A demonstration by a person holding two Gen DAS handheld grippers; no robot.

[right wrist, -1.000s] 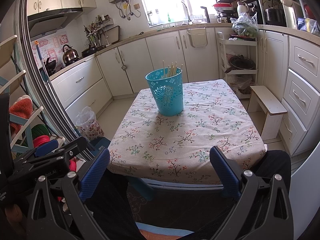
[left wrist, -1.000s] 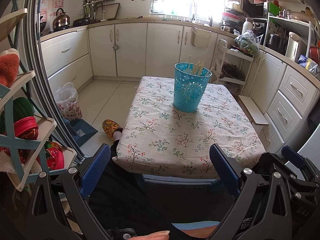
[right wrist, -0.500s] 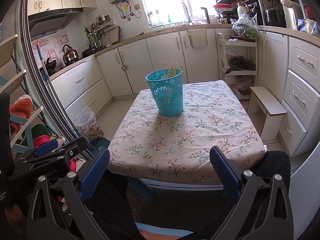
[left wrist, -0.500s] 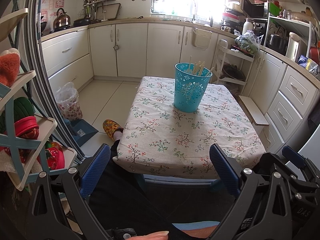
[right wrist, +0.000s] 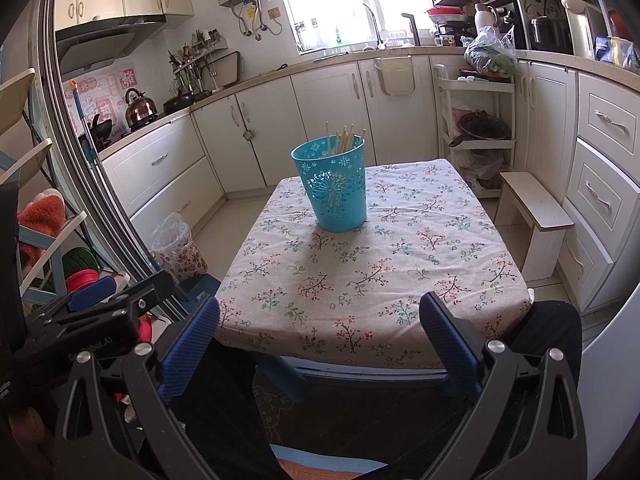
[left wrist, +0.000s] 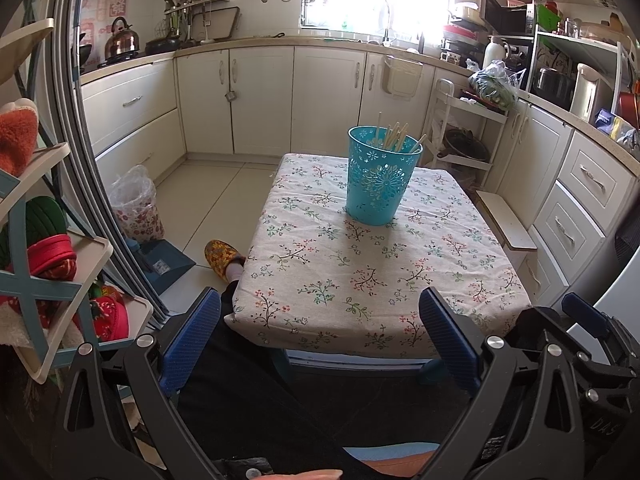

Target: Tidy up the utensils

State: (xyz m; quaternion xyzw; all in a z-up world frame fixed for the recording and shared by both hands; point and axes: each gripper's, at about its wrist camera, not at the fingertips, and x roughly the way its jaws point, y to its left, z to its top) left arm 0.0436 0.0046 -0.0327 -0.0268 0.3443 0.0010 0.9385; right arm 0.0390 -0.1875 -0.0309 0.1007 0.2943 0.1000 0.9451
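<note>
A teal perforated bin stands upright on the far half of a small table with a floral cloth. Several wooden chopsticks lean inside it, tips above the rim. My left gripper hangs open before the table's near edge, well short of the bin, nothing between its blue pads. My right gripper is likewise open and empty at the near edge. The left gripper's body shows at the left of the right wrist view.
The person's dark-trousered legs reach under the table, a slippered foot on the floor at left. A shelf rack with shoes stands left. A low white stool, cabinets and a bagged waste bin surround the table.
</note>
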